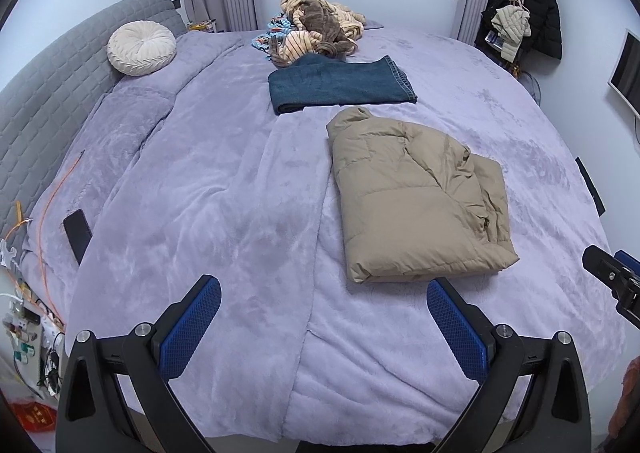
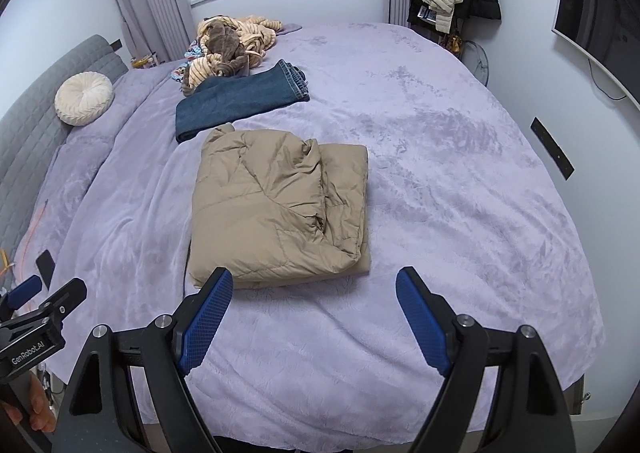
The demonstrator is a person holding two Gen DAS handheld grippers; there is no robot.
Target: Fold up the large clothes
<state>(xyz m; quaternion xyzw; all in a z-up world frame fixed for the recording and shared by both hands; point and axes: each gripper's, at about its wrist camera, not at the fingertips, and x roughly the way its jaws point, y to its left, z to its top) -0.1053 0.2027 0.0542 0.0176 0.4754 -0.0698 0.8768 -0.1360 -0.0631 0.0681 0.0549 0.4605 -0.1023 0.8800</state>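
Observation:
A tan puffer jacket (image 1: 416, 197) lies folded into a compact rectangle on the lilac bed cover (image 1: 224, 193); it also shows in the right wrist view (image 2: 280, 209). My left gripper (image 1: 324, 293) is open and empty, held above the bed's near edge, left of and short of the jacket. My right gripper (image 2: 314, 285) is open and empty, just short of the jacket's near edge. The right gripper shows at the right edge of the left wrist view (image 1: 612, 277). The left gripper shows at the lower left of the right wrist view (image 2: 40, 309).
Folded blue jeans (image 1: 340, 85) lie beyond the jacket. A heap of striped and brown clothes (image 1: 316, 29) sits at the far edge. A round cream cushion (image 1: 141, 48) leans on the grey headboard (image 1: 48, 93). A black phone (image 1: 77, 233) lies at left.

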